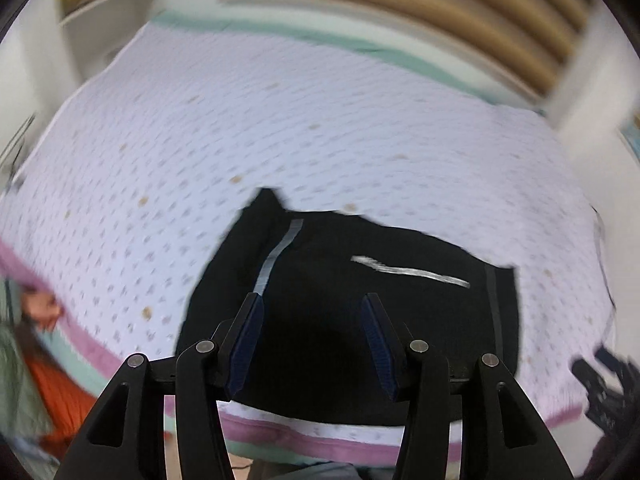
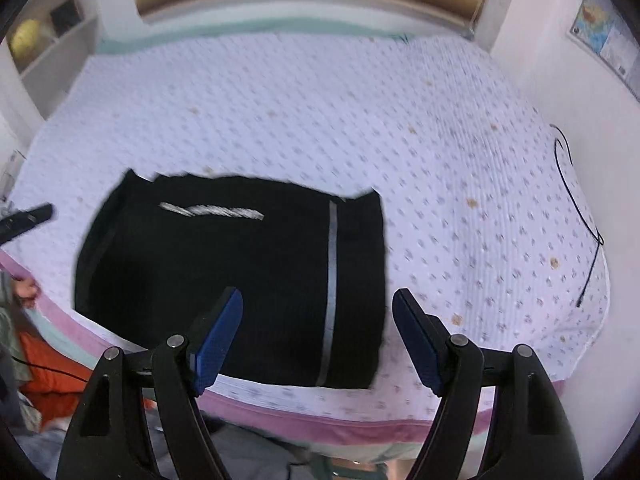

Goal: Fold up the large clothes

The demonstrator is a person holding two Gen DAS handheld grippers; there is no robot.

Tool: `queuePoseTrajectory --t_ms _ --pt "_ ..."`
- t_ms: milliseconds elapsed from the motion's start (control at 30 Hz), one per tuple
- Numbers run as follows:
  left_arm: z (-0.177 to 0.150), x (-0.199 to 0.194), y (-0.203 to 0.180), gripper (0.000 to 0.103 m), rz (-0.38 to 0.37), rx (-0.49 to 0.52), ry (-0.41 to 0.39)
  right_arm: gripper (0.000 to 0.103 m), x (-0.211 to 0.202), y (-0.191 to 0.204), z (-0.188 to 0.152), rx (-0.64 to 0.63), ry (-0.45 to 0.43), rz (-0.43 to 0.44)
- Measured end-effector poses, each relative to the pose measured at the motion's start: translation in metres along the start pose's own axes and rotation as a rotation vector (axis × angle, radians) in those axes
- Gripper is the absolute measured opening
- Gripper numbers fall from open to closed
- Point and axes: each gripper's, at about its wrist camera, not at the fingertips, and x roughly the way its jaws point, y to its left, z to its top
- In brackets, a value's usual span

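As both sets of jaws stand apart and empty above the near bed edge, nothing is gripped: left gripper (image 1: 312,340), right gripper (image 2: 316,344). One black garment (image 2: 240,280), laid flat as a compact rectangle near the bed's near edge, is judged already folded, hence released. Two grey stripes and one white mark are counted on it. Beyond: one dotted bedspread (image 2: 320,112); far right, one black cable (image 2: 580,216).

The left tongs (image 1: 312,300) have black plastic arms with round silver screws, and each finger has a dark blue bumpy pad (image 1: 246,344). The right tongs (image 2: 318,298) look the same, with brighter blue pads (image 2: 218,344)
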Motion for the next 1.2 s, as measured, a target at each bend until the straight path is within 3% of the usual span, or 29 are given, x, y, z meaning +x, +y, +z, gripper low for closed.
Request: queuePoseTrajectory --t_ms 133,233,500,1000,1200 --pt "-0.01 -0.021 -0.04 0.052 -0.018 0.134 -0.023 0.081 -0.021 0.024 -0.007 0.016 -0.103 0.068" --pt "-0.019 -0.016 -0.056 0.052 -0.067 0.172 -0.001 0.081 -0.025 0.022 -0.017 0.025 -0.105 0.045" --pt "-0.036 -0.016 -0.085 0.052 -0.084 0.264 0.019 0.081 -0.016 0.043 -0.008 0.016 -0.075 0.039" --pt "-0.035 -0.014 -0.078 0.052 -0.07 0.238 0.013 0.082 -0.004 0.045 -0.016 0.009 0.002 0.05" --pt "-0.031 -0.011 -0.07 0.052 0.01 0.205 0.0 0.082 -0.005 0.047 -0.021 -0.002 0.0 0.059"
